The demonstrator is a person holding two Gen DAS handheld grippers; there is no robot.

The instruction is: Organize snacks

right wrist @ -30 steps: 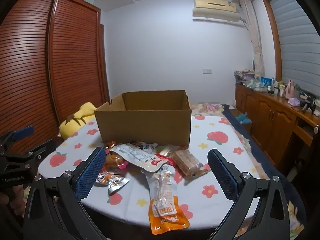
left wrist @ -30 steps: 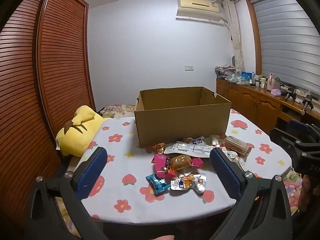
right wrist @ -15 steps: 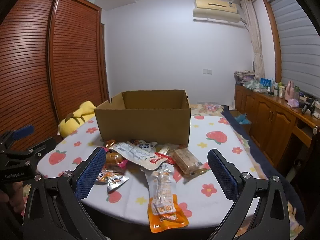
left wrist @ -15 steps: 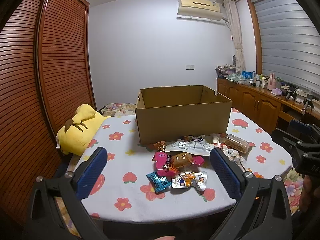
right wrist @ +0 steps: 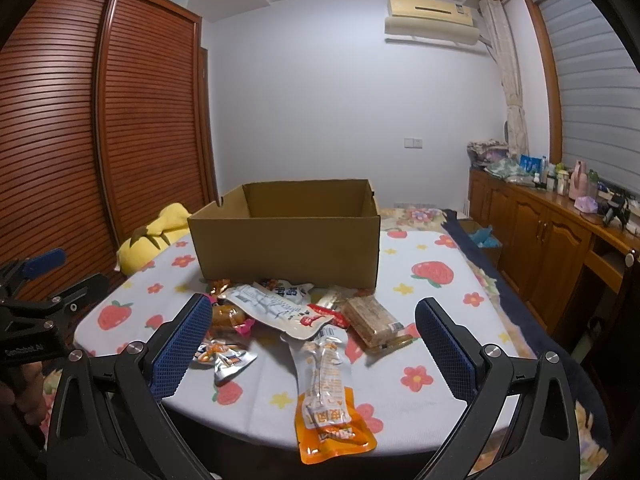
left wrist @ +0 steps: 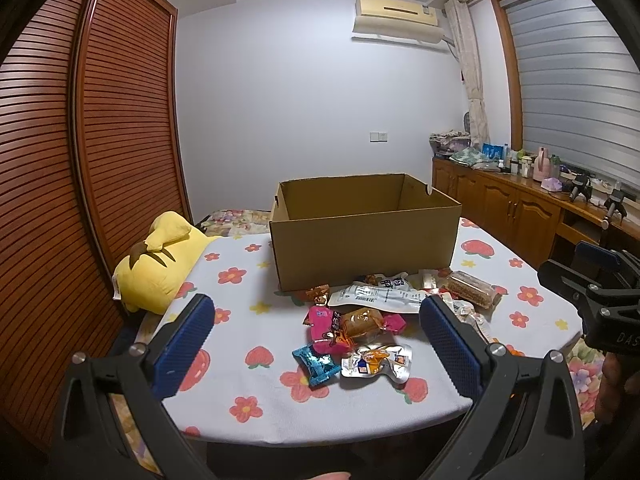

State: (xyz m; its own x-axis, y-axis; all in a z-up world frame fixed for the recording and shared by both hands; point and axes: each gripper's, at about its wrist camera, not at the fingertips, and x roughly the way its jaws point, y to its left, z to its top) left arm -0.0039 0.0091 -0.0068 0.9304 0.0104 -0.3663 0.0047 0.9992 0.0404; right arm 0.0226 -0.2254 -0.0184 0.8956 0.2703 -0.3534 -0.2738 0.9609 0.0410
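Left gripper (left wrist: pixel 316 338) and right gripper (right wrist: pixel 314 338): both spread wide, nothing held, low in frame before the table (left wrist: pixel 248 364). Snacks (left wrist: pixel 360 320) lie heaped mid-frame, against the front wall of the open cardboard box (left wrist: pixel 364 256). Orange packet (right wrist: pixel 330 408) lies nearest the table edge.

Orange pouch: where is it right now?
Right wrist view: the orange pouch lies at the table's near edge, centred between the open fingers, in front of the white packet.
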